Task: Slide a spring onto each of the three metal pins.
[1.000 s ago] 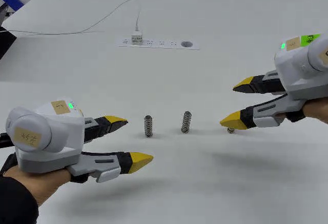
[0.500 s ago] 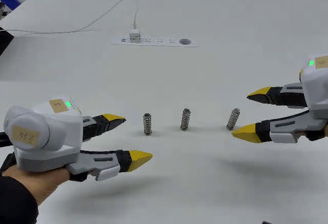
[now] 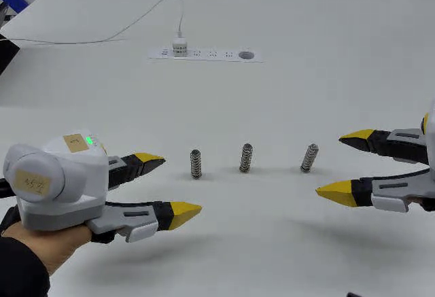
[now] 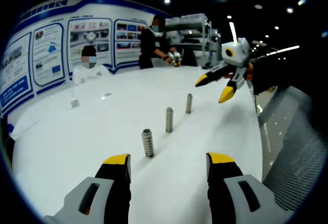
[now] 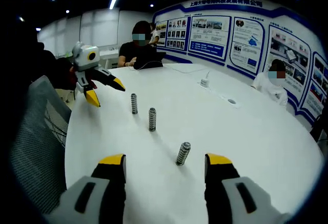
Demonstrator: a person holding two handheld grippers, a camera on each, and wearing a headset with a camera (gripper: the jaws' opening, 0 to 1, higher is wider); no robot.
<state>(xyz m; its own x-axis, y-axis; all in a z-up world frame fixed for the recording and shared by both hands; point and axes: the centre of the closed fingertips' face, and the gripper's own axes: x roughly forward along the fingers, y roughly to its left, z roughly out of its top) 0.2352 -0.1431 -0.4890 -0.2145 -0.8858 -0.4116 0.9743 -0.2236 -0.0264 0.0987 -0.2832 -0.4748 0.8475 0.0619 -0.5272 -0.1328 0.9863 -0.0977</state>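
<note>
Yellow-tipped left tool sits low at the near left of the white table, jaws wide apart, nothing between them. It is held in a hand with a dark sleeve at the wrist. Right tool comes in from the right edge, jaws also spread, also empty. Both tools hover just above the table and point inward toward each other.

Three springs stand in a row between the two tools, none touched by either. Left spring is upright, just ahead of the left tool's tips and a little past the upper jaw. Middle spring is upright, roughly halfway between the tools. Right spring leans slightly and is near the right tool's tips, just left of them with a clear gap. Cannot tell the pins inside the coils; each spring looks seated upright on its spot.

In the left gripper view the nearest spring stands ahead between the two yellow tips, with the other two lined up behind it toward the right tool further off. In the right gripper view it is mirrored: the tilted spring sits ahead between the tips, the row runs away toward the left tool.

Further back on the table is a white power strip with a plug in it and a cable trailing off to the left. Seated people and wall posters show in the gripper views' background.
</note>
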